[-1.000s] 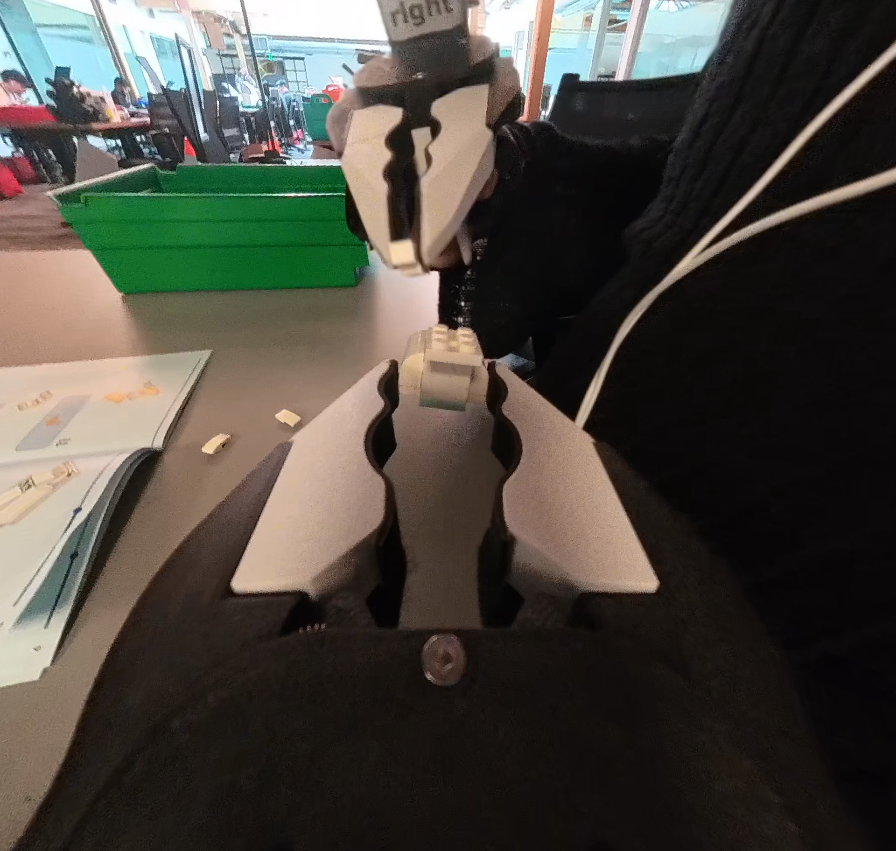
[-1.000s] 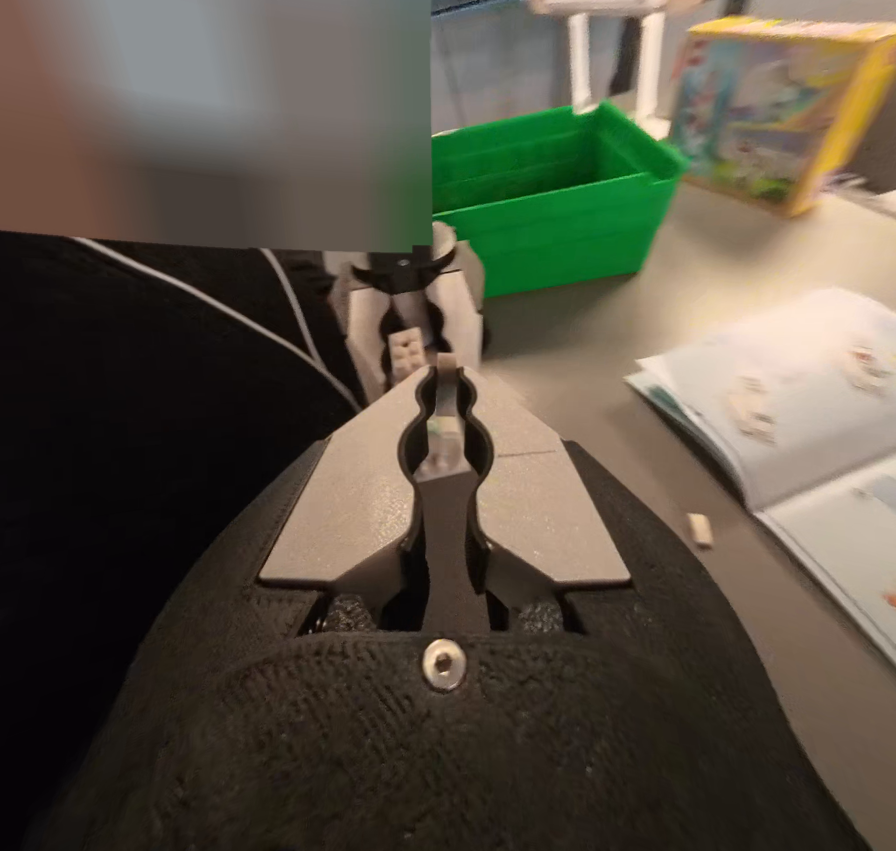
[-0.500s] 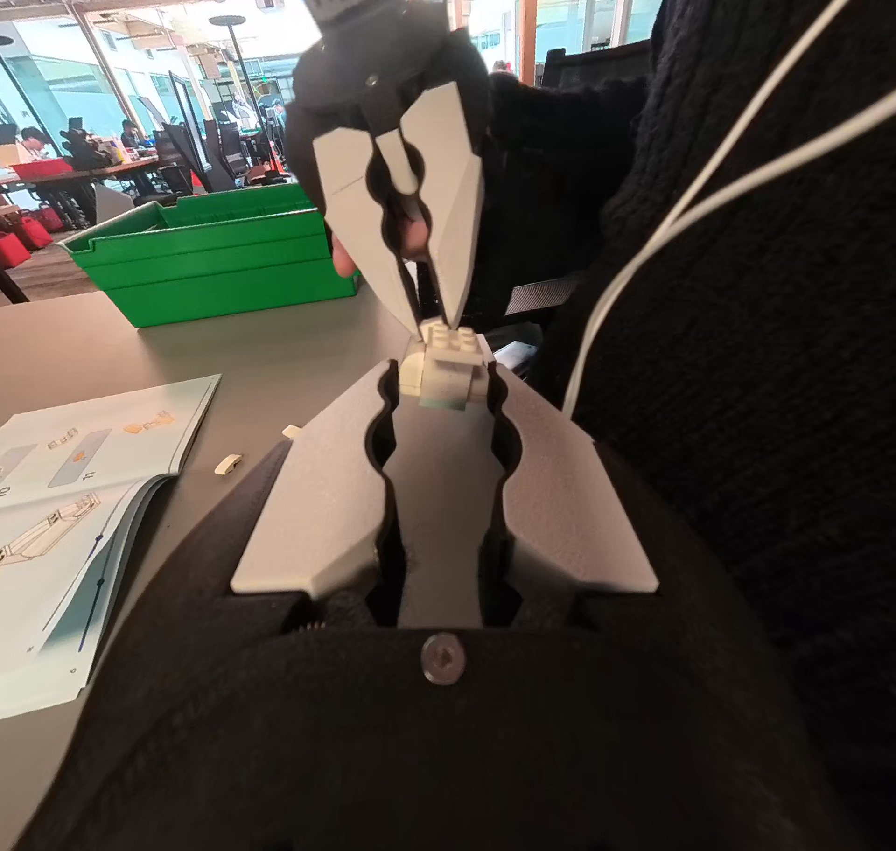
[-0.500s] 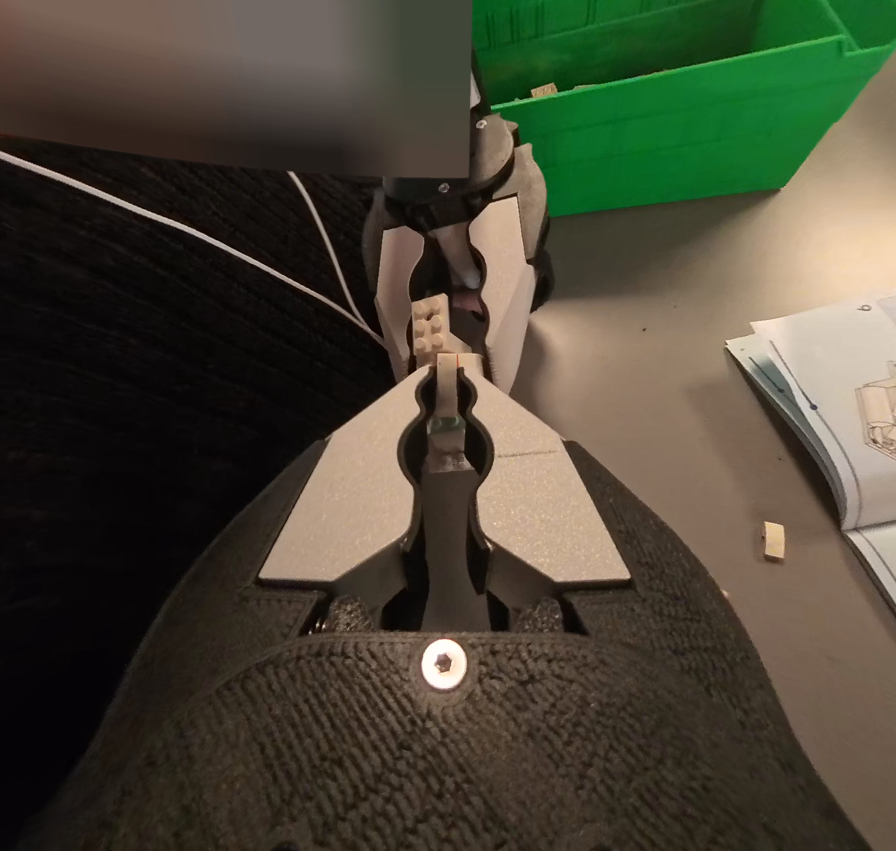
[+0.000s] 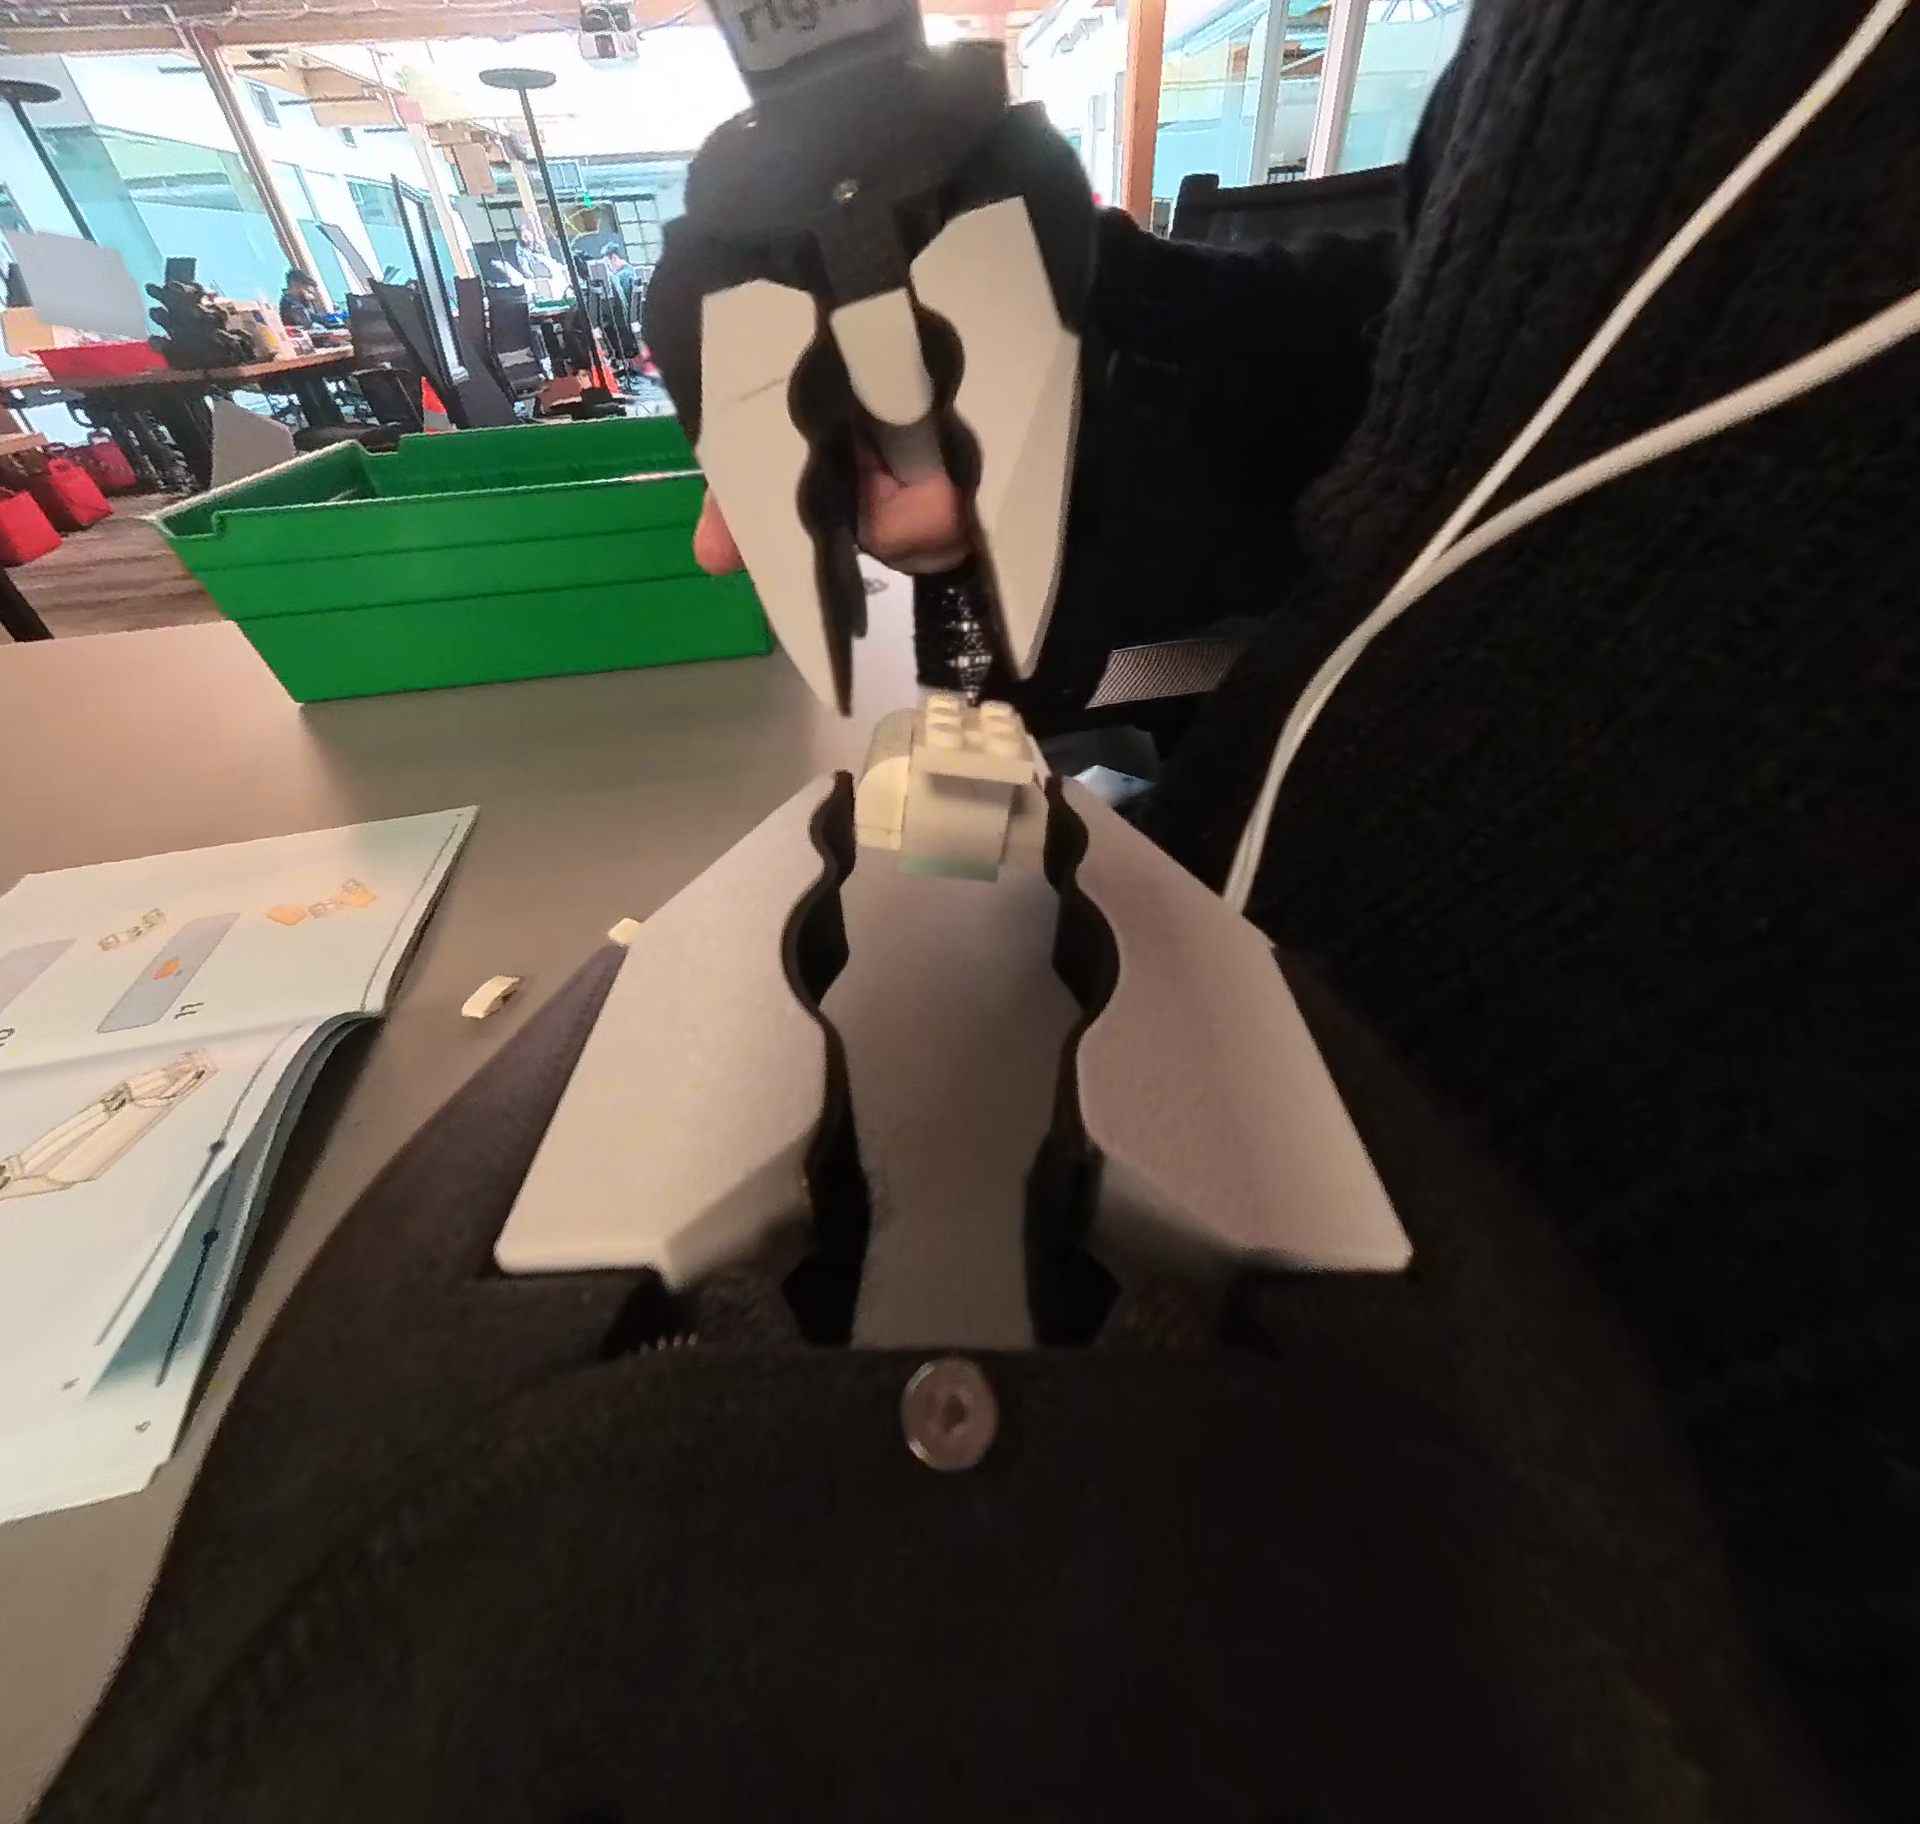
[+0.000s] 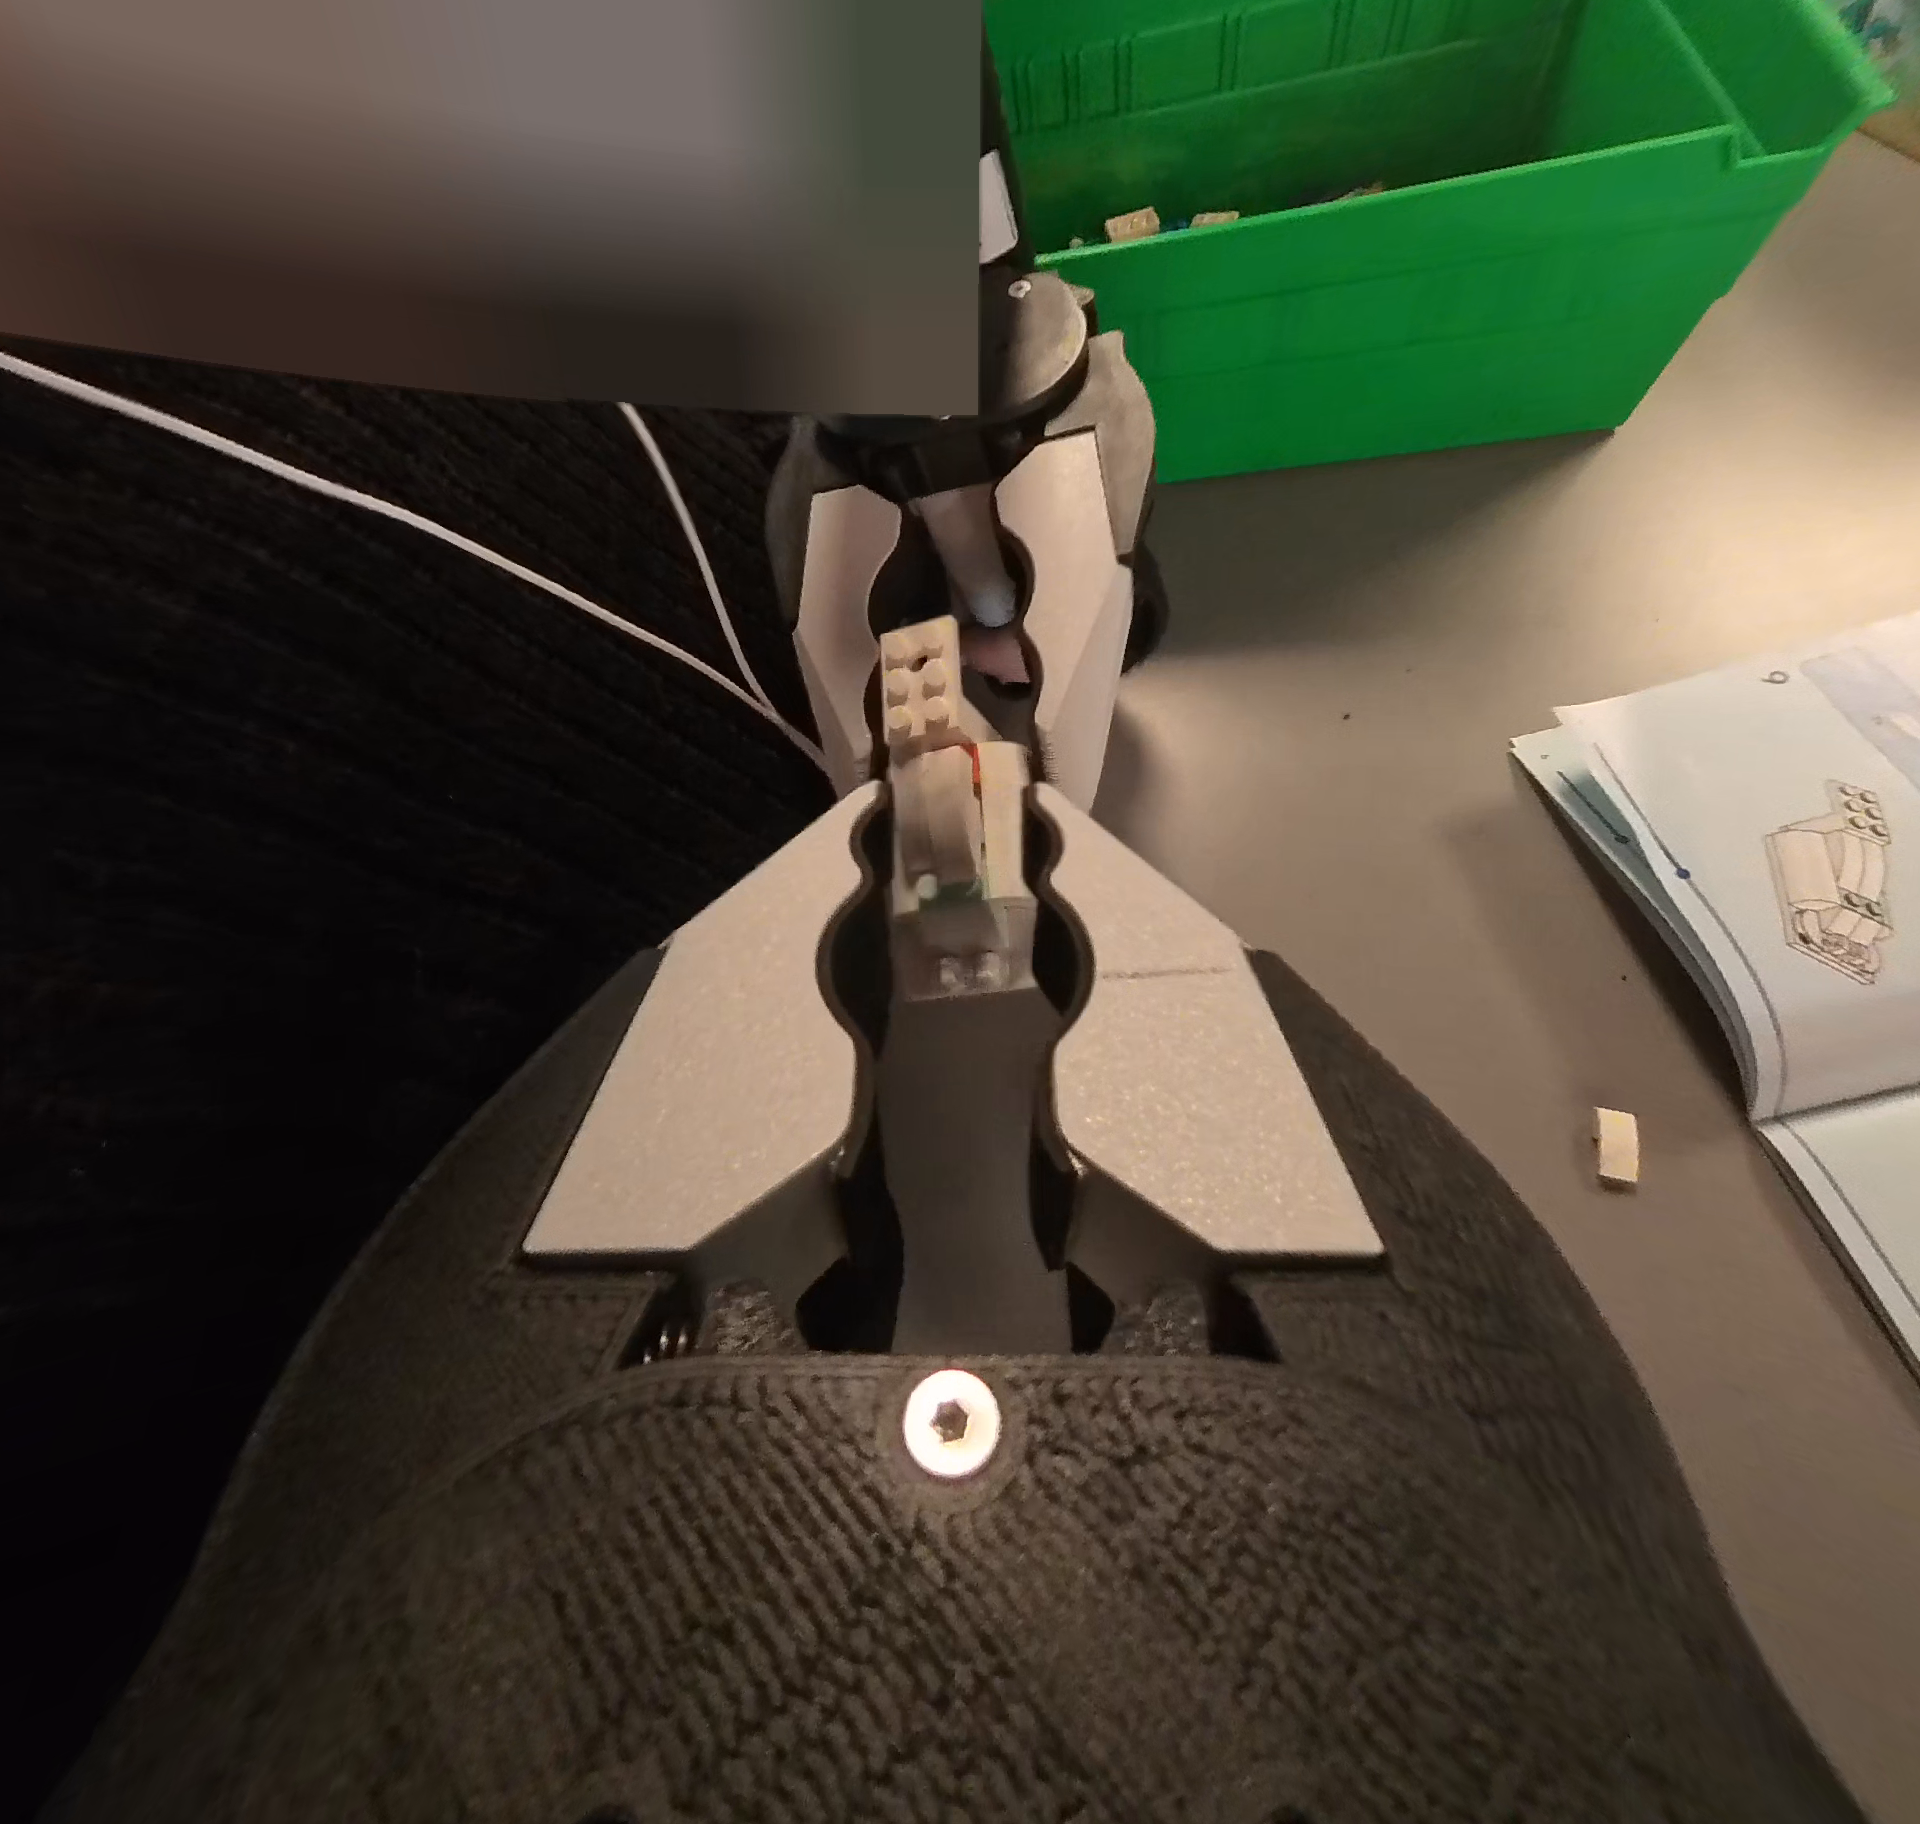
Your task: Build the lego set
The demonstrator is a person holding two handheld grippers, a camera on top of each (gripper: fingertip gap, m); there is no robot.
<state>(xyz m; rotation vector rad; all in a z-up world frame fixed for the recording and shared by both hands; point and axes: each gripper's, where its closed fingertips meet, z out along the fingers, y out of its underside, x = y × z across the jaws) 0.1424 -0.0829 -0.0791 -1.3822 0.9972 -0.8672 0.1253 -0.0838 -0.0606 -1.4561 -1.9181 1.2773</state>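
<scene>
Left gripper (image 5: 948, 787) pinched on small white lego assembly (image 5: 951, 798), held above grey tabletop (image 5: 540, 766) close to black knitted sleeve (image 5: 1610, 735) with two white cables (image 5: 1475, 517). Right gripper (image 5: 914, 683) spread apart, tips just above assembly studs; in right wrist view (image 6: 951, 787) white pieces visible between spread fingers. Green plastic bin (image 6: 1455, 320) beyond, small loose bricks inside. Open instruction booklet (image 5: 197, 995) flat on tabletop, beside two small cream loose pieces (image 5: 490, 997). Office furniture in blurred background
</scene>
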